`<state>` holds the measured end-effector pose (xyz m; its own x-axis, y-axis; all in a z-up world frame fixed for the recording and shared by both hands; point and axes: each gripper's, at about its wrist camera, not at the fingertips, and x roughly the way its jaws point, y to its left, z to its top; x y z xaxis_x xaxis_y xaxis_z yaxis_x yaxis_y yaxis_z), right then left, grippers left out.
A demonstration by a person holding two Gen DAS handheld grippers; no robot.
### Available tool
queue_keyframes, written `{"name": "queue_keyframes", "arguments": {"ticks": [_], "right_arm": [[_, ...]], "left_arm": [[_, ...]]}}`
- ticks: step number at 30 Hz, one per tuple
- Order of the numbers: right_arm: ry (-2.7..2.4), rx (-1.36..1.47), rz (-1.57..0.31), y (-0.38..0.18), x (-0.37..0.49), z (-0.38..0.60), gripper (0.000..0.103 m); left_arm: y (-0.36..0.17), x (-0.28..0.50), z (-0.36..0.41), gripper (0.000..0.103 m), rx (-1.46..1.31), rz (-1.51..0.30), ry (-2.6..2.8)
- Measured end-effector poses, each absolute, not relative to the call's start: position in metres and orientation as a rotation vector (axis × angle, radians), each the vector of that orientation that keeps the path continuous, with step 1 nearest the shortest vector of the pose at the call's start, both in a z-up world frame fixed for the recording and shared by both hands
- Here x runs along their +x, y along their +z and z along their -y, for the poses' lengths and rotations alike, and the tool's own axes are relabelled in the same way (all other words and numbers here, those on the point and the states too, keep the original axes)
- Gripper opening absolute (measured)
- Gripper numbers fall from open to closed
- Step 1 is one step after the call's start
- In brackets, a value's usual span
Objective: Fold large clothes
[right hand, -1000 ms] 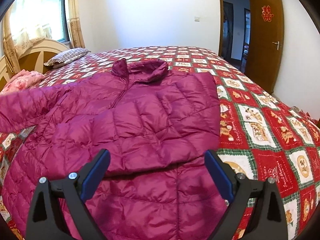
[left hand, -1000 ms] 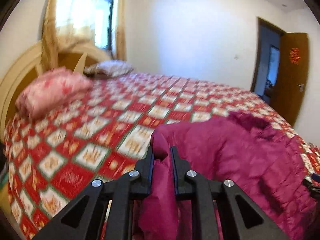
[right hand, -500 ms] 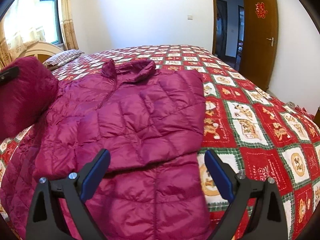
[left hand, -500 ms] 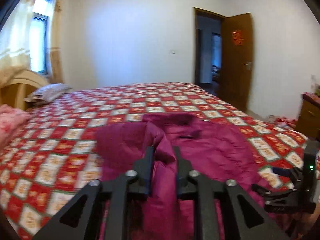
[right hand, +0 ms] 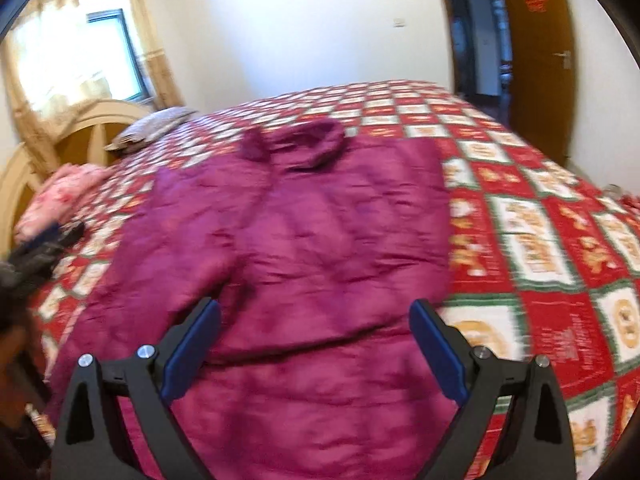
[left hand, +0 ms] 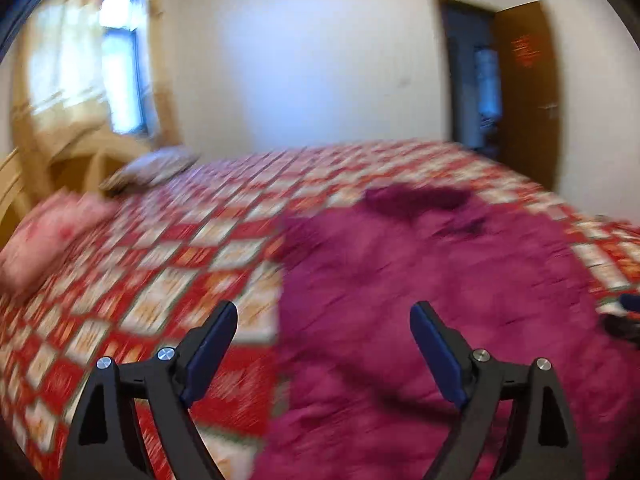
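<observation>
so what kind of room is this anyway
A home bedroom, by the look of it: a large bed under a red patterned quilt, pillows against a curved wooden headboard, and a curtained window. A purple padded jacket lies spread on the bed.

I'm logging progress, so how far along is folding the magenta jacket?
Done: both sleeves lie folded across the jacket, flat on the quilt. In hand: nothing; left gripper and right gripper are open. Left: probably folding the body, hem toward collar.
</observation>
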<state>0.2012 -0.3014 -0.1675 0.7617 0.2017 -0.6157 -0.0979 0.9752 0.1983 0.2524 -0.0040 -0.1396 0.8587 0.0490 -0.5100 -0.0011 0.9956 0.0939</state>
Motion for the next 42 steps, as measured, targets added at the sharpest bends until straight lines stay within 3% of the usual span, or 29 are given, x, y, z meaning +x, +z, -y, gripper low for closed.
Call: {"name": "queue_keyframes", "arguments": {"ticks": [3,5,8,9,13,21,23,24,29,31,36,42], "right_arm": [[0.276,0.176,-0.731,-0.169,0.212,0.278,0.097],[0.328,0.188,-0.771,-0.175,0.221,0.265,0.088],[0.395,0.200,-0.860,-0.190,0.241,0.251,0.053],[0.418,0.209,-0.875,-0.193,0.245,0.248,0.035],[0.399,0.222,-0.822,-0.181,0.241,0.259,0.020],[0.163,0.186,-0.789,-0.181,0.242,0.301,0.018],[0.140,0.164,-0.790,-0.185,0.244,0.304,0.026],[0.122,0.151,-0.790,-0.186,0.243,0.305,0.036],[0.087,0.151,-0.709,-0.160,0.232,0.309,0.036],[0.115,0.144,-0.680,-0.149,0.234,0.299,0.043],[0.229,0.091,-0.683,-0.145,0.255,0.262,0.043],[0.217,0.064,-0.771,-0.185,0.282,0.251,0.038]], "left_arm": [[-0.169,0.263,-0.027,0.088,0.029,-0.628,0.115],[-0.190,0.269,-0.040,0.088,0.024,-0.681,0.166],[-0.210,0.275,-0.053,0.088,-0.015,-0.740,0.201],[-0.213,0.276,-0.060,0.088,-0.046,-0.754,0.206],[-0.217,0.272,-0.074,0.088,-0.098,-0.758,0.213],[-0.216,0.272,-0.077,0.088,-0.124,-0.777,0.192],[-0.210,0.271,-0.073,0.088,-0.112,-0.782,0.165],[-0.204,0.270,-0.071,0.088,-0.110,-0.784,0.148],[-0.151,0.271,-0.061,0.088,-0.112,-0.699,0.094],[-0.133,0.284,-0.046,0.088,-0.132,-0.689,0.031],[-0.123,0.309,0.013,0.089,-0.082,-0.640,-0.088],[-0.170,0.339,0.065,0.089,-0.019,-0.711,-0.168]]}}
